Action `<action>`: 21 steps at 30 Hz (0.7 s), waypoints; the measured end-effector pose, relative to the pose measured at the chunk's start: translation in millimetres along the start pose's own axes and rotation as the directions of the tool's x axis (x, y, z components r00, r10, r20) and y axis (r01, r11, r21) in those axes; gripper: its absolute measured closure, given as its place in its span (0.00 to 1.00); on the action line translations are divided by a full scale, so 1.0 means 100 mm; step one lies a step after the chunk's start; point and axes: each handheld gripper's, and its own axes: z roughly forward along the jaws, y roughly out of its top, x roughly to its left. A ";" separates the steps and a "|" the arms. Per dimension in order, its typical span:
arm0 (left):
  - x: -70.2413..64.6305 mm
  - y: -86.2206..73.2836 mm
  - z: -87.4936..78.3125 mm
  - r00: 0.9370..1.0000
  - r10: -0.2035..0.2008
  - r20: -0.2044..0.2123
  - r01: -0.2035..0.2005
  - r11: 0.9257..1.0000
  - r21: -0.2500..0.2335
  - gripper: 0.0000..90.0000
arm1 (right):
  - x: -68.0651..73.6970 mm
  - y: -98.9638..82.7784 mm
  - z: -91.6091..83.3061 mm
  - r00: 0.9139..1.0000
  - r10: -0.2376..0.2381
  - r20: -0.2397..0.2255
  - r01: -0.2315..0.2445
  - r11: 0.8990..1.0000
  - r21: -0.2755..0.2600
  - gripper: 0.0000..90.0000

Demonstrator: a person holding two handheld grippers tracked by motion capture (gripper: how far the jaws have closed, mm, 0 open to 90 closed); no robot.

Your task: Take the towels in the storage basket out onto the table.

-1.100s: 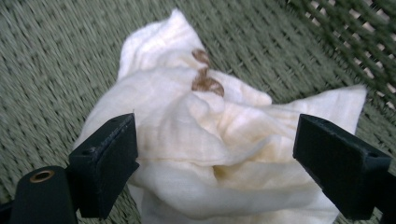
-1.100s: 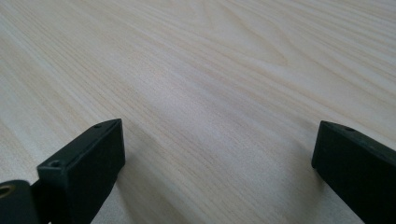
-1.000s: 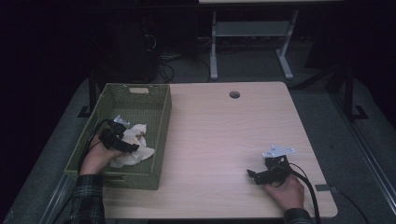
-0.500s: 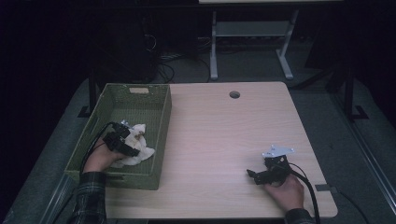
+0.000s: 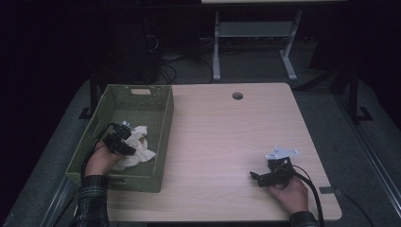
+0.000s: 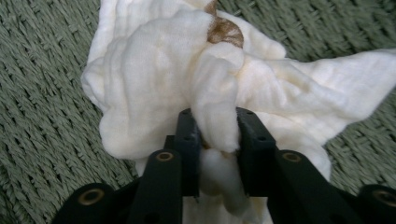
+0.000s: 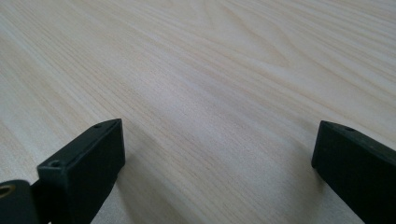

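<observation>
A crumpled white cloth (image 5: 137, 146) with a brown stain lies inside the green woven basket (image 5: 156, 111) at the table's left. My left gripper (image 5: 124, 141) is down in the basket, and its jaws have just been closing. In the left gripper view they pinch a fold of the white cloth (image 6: 205, 88), and the left gripper (image 6: 217, 133) is shut on it. My right gripper (image 5: 257, 178) rests near the table's front right edge. In the right gripper view the right gripper (image 7: 217, 154) stands open over bare wood with nothing between its jaws.
The wooden table (image 5: 227, 137) has a round cable hole (image 5: 237, 96) near its far edge. A cable trails from the right gripper toward the front right corner. Behind the table stands a white metal frame (image 5: 250, 42) on a dark floor with cables.
The left gripper's jaws have closed onto a fold of the white cloth in the basket. Neither hand has shifted place.
</observation>
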 end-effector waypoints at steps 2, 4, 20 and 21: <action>0.01 0.00 -0.04 1.000 0.003 0.009 -0.003 1.000 -0.023 0.82 | 0.00 0.00 0.00 1.000 0.000 0.000 0.000 1.000 0.000 0.02; 0.02 -0.01 -0.08 1.000 -0.004 0.024 0.005 0.998 -0.064 0.82 | 0.00 0.00 0.00 1.000 0.001 0.000 -0.001 1.000 0.000 0.02; 0.12 -0.05 -0.32 0.990 -0.060 0.129 0.097 0.947 -0.305 0.82 | 0.00 0.00 0.00 1.000 -0.005 0.000 0.005 1.000 -0.002 0.02; 0.14 -0.06 -0.35 0.988 -0.058 0.140 0.101 0.942 -0.319 0.82 | 0.00 0.00 0.00 1.000 -0.005 0.000 0.005 1.000 -0.001 0.02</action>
